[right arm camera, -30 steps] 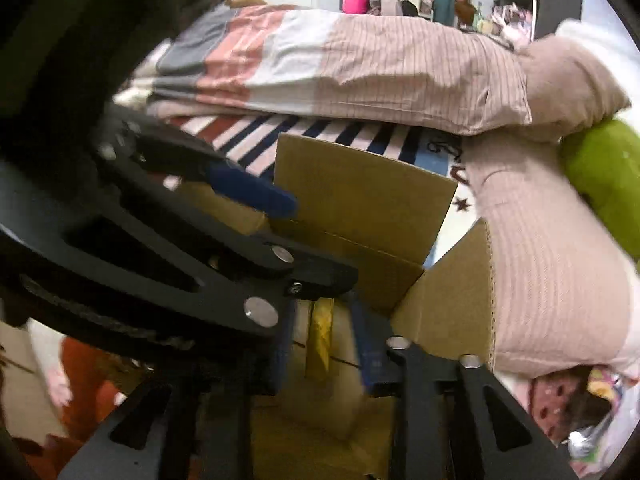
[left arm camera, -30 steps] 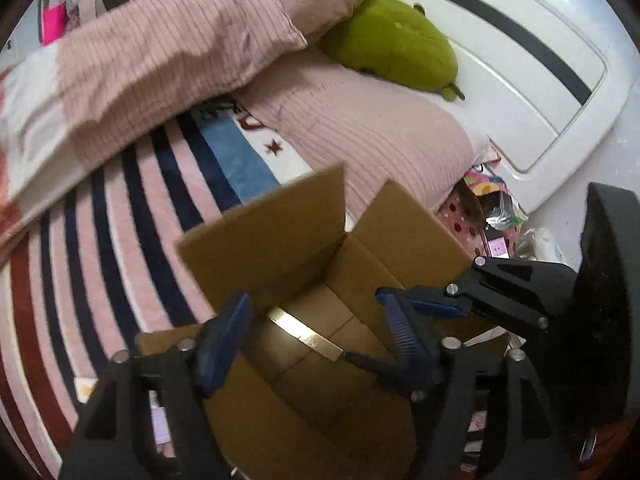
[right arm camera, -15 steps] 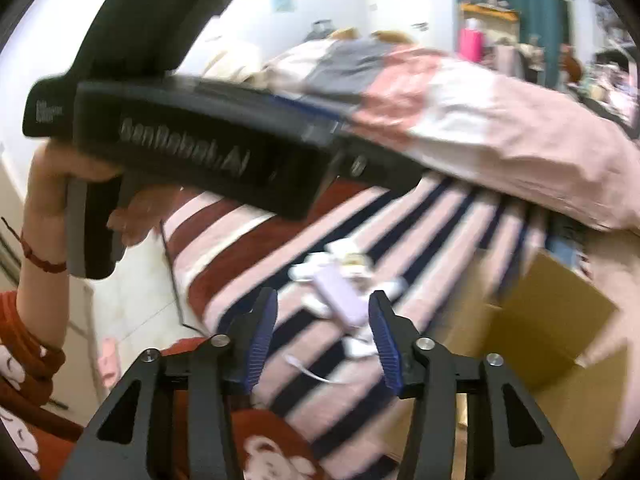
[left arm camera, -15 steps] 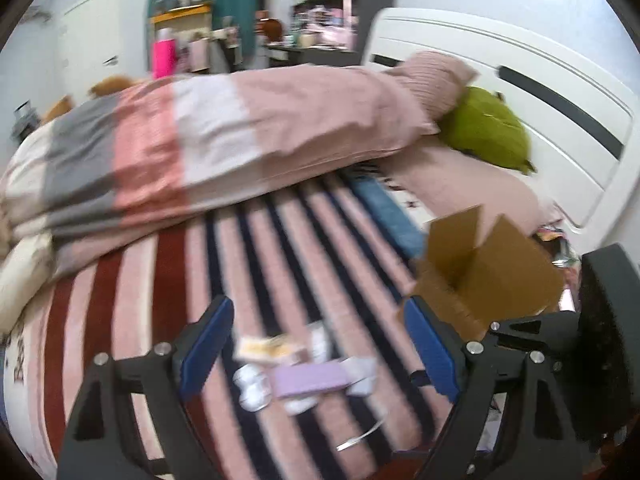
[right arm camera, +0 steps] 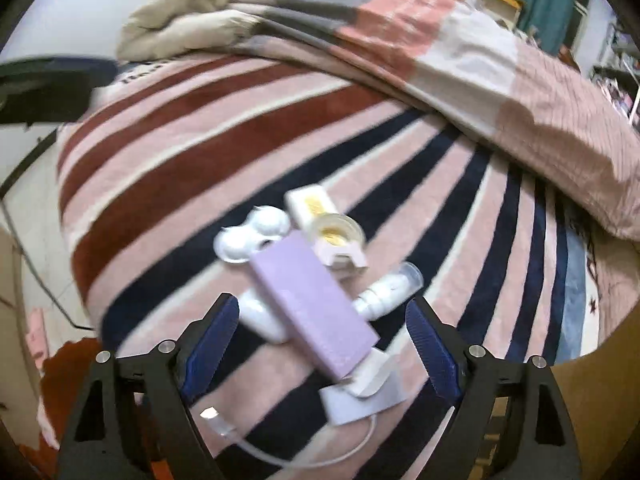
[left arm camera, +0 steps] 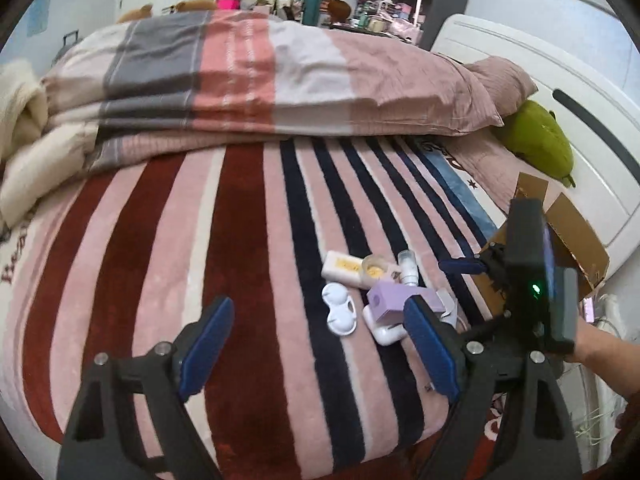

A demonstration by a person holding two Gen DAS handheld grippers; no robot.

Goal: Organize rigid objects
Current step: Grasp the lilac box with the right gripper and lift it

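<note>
A heap of small items lies on the striped blanket point(left arm camera: 248, 208): a purple box point(right arm camera: 312, 304), a white lens case point(right arm camera: 252, 236), a white box with a yellow label point(right arm camera: 310, 204), a small jar point(right arm camera: 338, 234), a small bottle point(right arm camera: 388, 290) and a white earbud case point(right arm camera: 260, 316). My right gripper point(right arm camera: 322, 346) hovers just above the purple box's near end. Its jaws are opening and the pads touch nothing. My left gripper point(left arm camera: 320, 348) stands open and empty, short of the lens case point(left arm camera: 339, 314) and purple box point(left arm camera: 394, 300).
An open cardboard box point(left arm camera: 576, 236) sits at the bed's right edge by the white headboard point(left arm camera: 560, 88). A folded duvet point(left arm camera: 280, 80) and a green plush toy point(left arm camera: 536, 140) lie behind. A white adapter point(right arm camera: 372, 380) and its cable point(right arm camera: 280, 448) lie near the bed's front edge.
Both grippers swung away from the cardboard box to the heap of small items. The right jaws widened, and the gold strip seen between them over the box is gone.
</note>
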